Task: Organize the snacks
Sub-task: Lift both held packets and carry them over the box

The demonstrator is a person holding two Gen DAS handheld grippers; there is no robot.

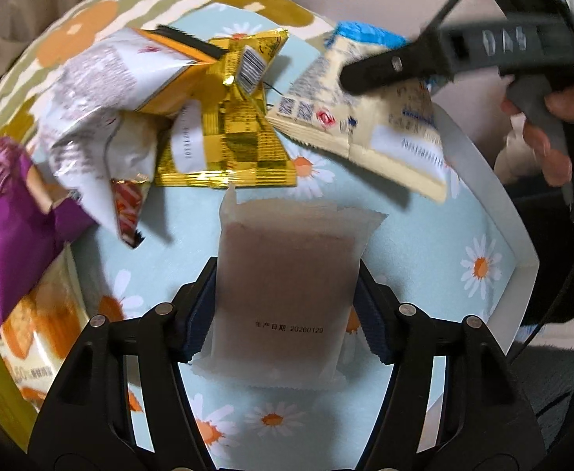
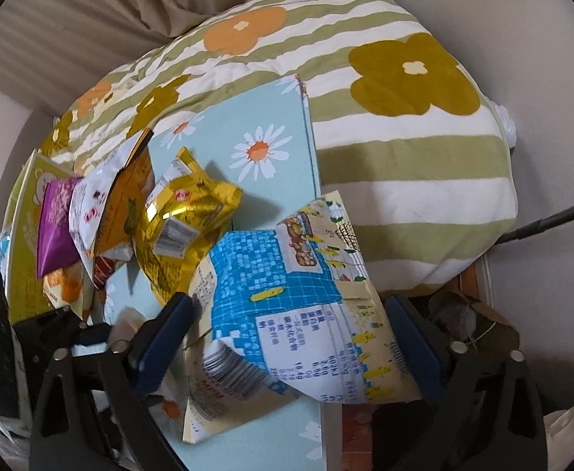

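My left gripper (image 1: 287,294) is shut on a translucent white packet with a brown bar inside (image 1: 287,282), held above the daisy-print box lid (image 1: 424,243). My right gripper (image 2: 290,322) is shut on a cream and blue snack bag (image 2: 287,294); the same bag (image 1: 369,117) shows in the left wrist view, with one right finger (image 1: 389,68) lying over it. A gold foil bag (image 1: 232,133) lies in the middle of the lid and also shows in the right wrist view (image 2: 184,219). A white and orange bag (image 1: 102,90) and a purple bag (image 1: 8,216) lie left of it.
The box lid has a white rim (image 1: 522,243) on the right. It rests on a green-striped flowered quilt (image 2: 404,117). A cracker pack (image 1: 39,329) and a small red-striped packet (image 1: 128,212) lie at the left. A cable (image 2: 553,219) crosses the right side.
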